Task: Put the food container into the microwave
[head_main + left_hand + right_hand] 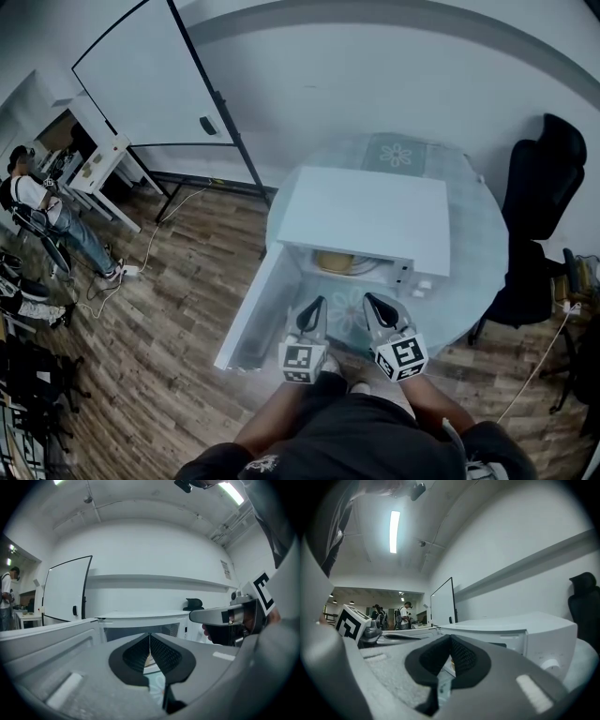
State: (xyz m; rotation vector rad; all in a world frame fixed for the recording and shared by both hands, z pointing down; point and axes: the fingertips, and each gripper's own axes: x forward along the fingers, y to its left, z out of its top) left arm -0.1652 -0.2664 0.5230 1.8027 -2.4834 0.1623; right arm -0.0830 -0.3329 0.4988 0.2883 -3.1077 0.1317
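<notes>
My left gripper and right gripper: jaws pressed together, empty, facing the microwave; door open at left, food container inside.

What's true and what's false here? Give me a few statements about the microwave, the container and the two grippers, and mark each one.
1. The microwave has its door swung open. True.
2. The food container sits on the table outside the microwave. False: it is inside the microwave.
3. The left gripper has its jaws together with nothing between them. True.
4. The right gripper is clamped on the container. False: its jaws are shut and empty, in front of the microwave.
5. The microwave stands on the floor. False: it stands on a round table.
</notes>
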